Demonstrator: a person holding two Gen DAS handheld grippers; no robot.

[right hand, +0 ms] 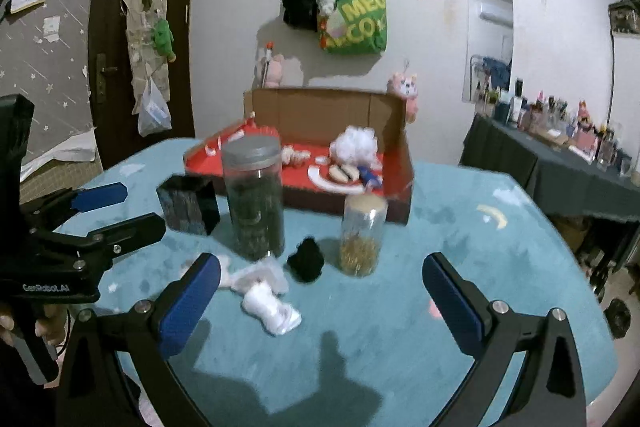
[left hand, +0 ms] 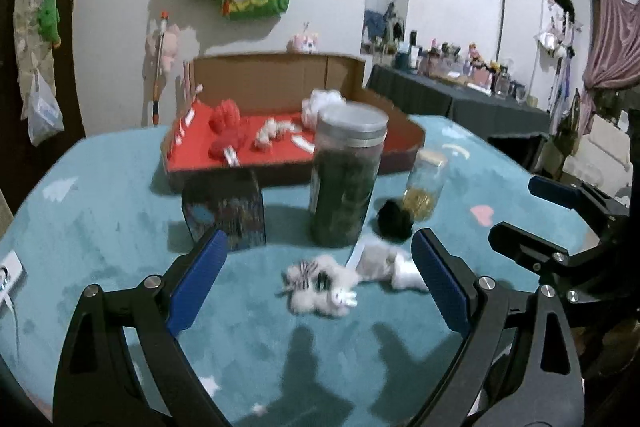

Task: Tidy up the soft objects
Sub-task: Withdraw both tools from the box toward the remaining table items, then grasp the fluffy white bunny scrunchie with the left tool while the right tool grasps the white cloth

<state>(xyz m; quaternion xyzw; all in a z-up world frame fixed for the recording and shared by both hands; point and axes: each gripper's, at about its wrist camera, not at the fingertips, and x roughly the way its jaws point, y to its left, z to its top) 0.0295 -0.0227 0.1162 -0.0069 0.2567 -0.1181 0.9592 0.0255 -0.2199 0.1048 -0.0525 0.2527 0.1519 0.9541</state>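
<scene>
between spread left tool (left hand: 318,267) pads: fluffy white striped toy (left hand: 320,285), blurry.

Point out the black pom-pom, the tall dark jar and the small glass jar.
black pom-pom (right hand: 306,264), right wrist view, middle of the fluff
tall dark jar (right hand: 256,211), right wrist view, middle of its body
small glass jar (right hand: 361,239), right wrist view, its clear wall

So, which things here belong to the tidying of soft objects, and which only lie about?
For the job:
- striped fluffy toy
- white cloth
- black pompom
- red-lined box

Only lying about:
- tall dark jar
- small glass jar
- dark tin
</scene>
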